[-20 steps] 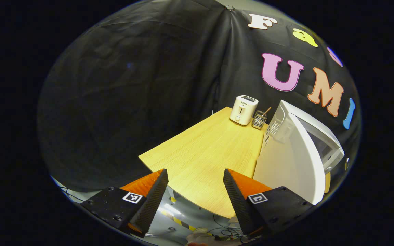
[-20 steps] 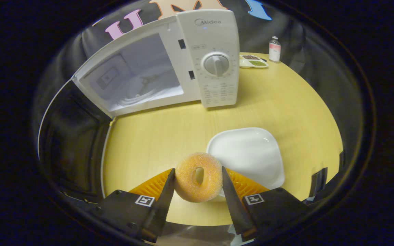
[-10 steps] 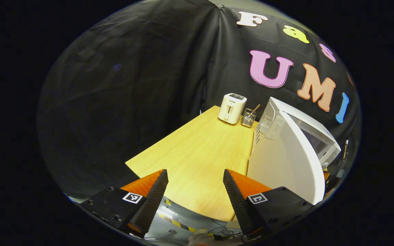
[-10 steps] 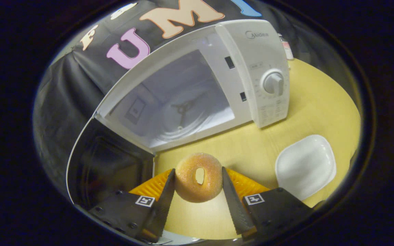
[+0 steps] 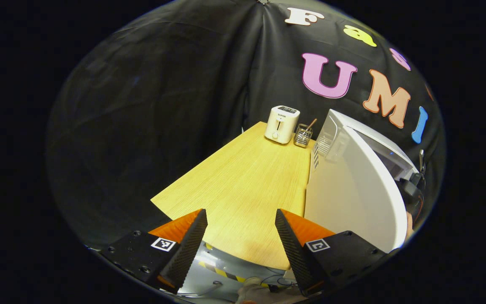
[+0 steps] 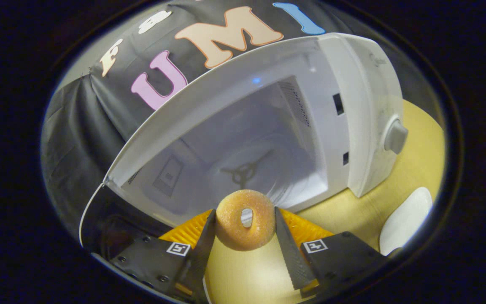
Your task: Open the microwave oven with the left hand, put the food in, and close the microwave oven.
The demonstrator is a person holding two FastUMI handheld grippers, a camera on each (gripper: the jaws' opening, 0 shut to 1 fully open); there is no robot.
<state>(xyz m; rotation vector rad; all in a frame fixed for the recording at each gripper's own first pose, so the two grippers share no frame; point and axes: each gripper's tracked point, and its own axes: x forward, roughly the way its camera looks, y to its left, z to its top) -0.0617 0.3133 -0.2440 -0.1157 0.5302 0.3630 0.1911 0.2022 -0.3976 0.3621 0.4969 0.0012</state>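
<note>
Because the microwave (image 6: pixel 352 109) stands with its door (image 6: pixel 112 228) swung wide at the lower left of the right gripper view, the white cavity is bare and ready for food. The right gripper (image 6: pixel 243 226) is clamped on a sugared doughnut (image 6: pixel 245 219), one finger pressing each side, so the ring sits upright with its hole facing the camera, low in the centre of the frame and just in front of the oven mouth. Held level and aimed straight at the cavity, this gripper looks lined up to carry the doughnut in, which I judge to be the step in hand. A white plate (image 6: pixel 405 219) lies on the table (image 6: pixel 420 169) at the lower right.

In the left gripper view, the left gripper (image 5: pixel 241 236) hangs wide apart and empty at the bottom centre, over the near table edge, likely parked beside the door (image 5: pixel 352 190) for closing it. A toaster (image 5: pixel 282 123) and a small glass (image 5: pixel 303 137) stand at the far end.
</note>
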